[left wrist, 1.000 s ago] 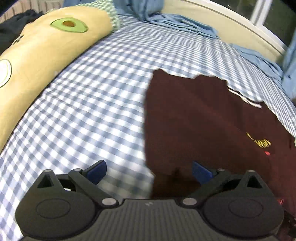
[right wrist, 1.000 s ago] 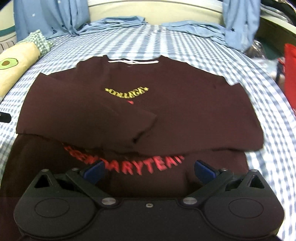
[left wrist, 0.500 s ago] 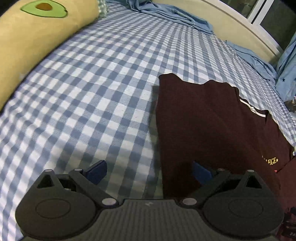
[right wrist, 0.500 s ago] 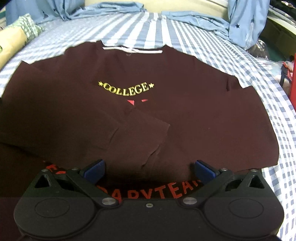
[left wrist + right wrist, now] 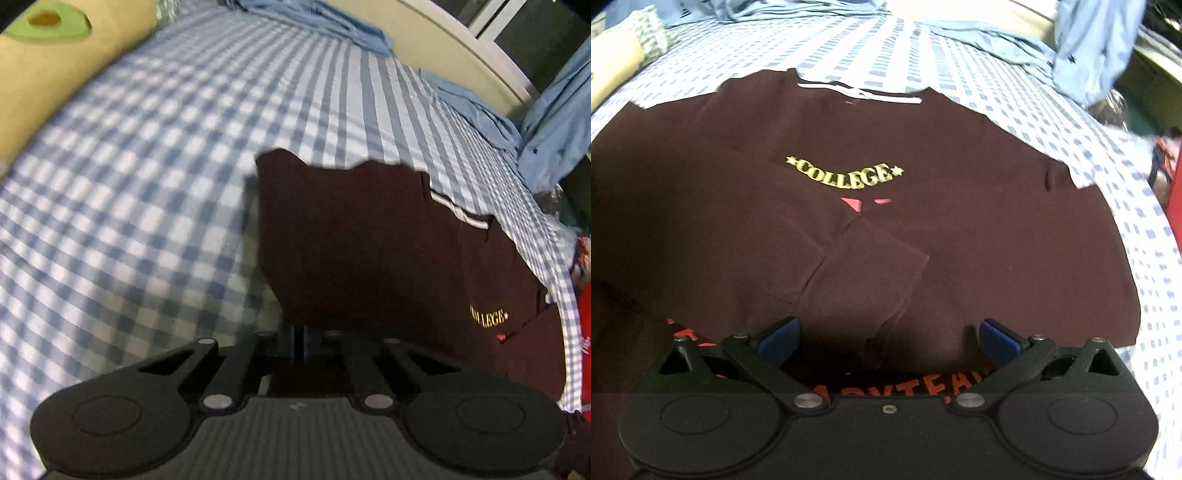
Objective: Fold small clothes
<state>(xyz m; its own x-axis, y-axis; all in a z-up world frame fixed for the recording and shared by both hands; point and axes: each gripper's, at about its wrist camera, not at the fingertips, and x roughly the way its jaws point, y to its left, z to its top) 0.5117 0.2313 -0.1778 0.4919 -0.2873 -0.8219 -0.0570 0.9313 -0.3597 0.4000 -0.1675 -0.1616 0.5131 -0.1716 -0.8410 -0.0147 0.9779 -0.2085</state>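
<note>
A dark maroon sweatshirt (image 5: 960, 221) lies flat on the checked bed sheet (image 5: 147, 184), with "COLLEGE" in yellow on the chest and both sleeves folded across the front. Red lettering shows along its near part. In the left wrist view the sweatshirt (image 5: 369, 240) fills the right half, and my left gripper (image 5: 299, 338) is shut on its near left edge, the blue pads pressed together. My right gripper (image 5: 886, 339) stands open low over the crossed sleeve cuffs, with cloth under it and nothing pinched between its pads.
A long yellow pillow with an avocado print (image 5: 55, 55) lies along the bed's left side. Crumpled light blue cloth (image 5: 554, 129) is heaped at the far edge by the headboard. A red object (image 5: 1176, 184) stands off the bed's right side.
The left gripper slid toward the sweatshirt's left edge and its jaws went from wide open to shut on that edge. The right gripper came lower and nearer to the folded sleeves, still open.
</note>
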